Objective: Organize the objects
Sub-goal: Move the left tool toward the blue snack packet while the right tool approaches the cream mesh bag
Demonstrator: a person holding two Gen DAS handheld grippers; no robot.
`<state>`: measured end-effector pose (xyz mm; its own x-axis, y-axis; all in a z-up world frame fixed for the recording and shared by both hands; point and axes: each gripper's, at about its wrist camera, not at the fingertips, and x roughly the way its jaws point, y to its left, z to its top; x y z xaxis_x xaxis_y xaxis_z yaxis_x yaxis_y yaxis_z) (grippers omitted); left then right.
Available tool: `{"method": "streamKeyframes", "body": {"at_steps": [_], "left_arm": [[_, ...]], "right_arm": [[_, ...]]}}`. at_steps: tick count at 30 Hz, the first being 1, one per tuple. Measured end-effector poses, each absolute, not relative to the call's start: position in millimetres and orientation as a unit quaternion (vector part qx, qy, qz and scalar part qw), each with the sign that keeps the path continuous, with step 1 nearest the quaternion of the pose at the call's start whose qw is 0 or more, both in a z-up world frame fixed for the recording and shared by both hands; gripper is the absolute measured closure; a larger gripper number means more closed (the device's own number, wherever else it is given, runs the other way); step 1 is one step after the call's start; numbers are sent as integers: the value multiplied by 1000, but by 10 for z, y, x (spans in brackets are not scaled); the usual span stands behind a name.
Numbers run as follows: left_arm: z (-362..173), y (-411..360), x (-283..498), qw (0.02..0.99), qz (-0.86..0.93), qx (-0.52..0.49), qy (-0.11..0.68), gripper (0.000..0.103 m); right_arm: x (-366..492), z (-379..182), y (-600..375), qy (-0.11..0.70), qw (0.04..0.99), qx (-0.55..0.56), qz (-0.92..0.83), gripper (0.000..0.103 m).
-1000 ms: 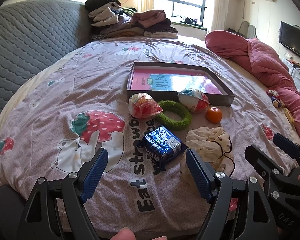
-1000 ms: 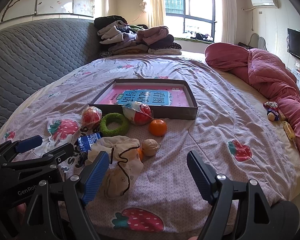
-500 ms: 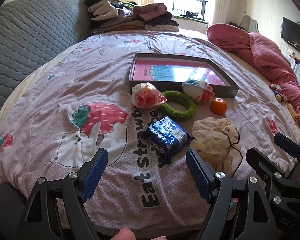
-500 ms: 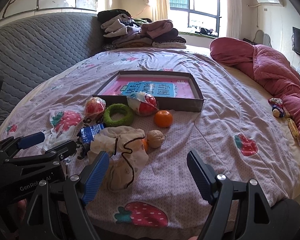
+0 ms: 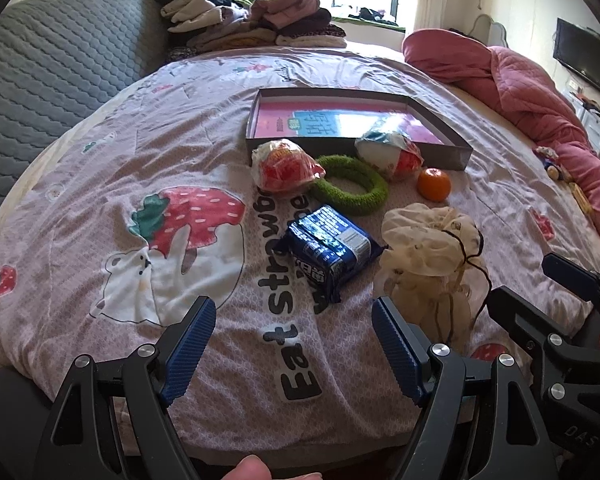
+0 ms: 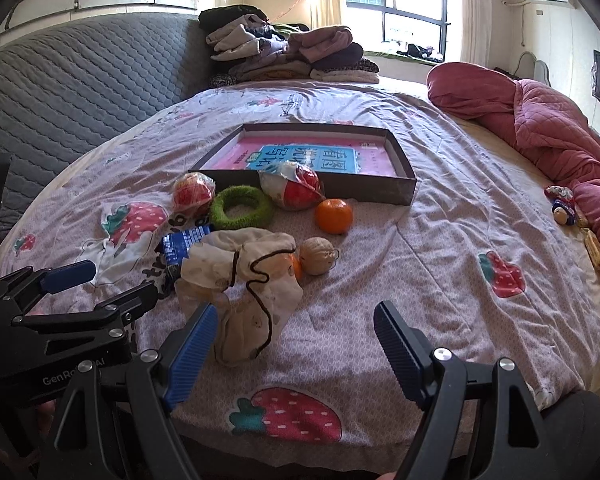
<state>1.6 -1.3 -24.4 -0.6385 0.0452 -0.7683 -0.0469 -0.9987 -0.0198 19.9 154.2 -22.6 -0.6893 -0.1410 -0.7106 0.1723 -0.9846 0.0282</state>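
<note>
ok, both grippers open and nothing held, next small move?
Probably ease the left gripper forward and down over the blue packet. It lies loose on the bedspread just ahead of the open jaws, nearest of the items, and the tray beyond has room. The right gripper is open too.

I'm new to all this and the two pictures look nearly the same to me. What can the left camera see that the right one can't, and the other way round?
Only the left camera shows the whole blue snack pack; in the right view the cloth bag hides most of it.

Only the right camera shows the walnut beside the bag and a bit of orange fruit peeking from the bag.

Both show the flat box with the pink book, the green ring, two wrapped balls, the loose orange, and both tools, left tool and right tool, open and empty.
</note>
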Motion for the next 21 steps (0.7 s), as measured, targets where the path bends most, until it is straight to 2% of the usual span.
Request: {"method": "streamKeyframes", "body": {"at_steps": [21], "left_arm": [[-411,-26,-246,53,904,-423,26,20]], "right_arm": [[72,-376,1524,14,97,395,-913,24]]}}
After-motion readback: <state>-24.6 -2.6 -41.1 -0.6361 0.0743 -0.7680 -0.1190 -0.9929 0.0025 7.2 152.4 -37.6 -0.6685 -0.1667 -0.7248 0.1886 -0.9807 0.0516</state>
